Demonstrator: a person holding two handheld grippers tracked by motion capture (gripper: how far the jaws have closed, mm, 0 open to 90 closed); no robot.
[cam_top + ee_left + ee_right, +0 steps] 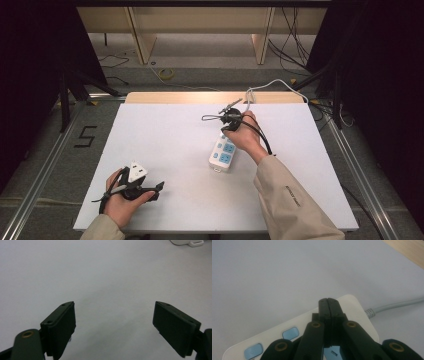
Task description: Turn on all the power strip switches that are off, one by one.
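You see the white table from high above, facing forward. Your left gripper view looks low across it, the power strip far off. Your right gripper view sits close over this strip.

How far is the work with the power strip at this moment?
Nothing looks done: no plug sits in the white power strip with blue sockets. In hand: the right gripper, jaws shut and empty, hovers above its cable end. The left gripper waits open, apart. What remains is unclear.
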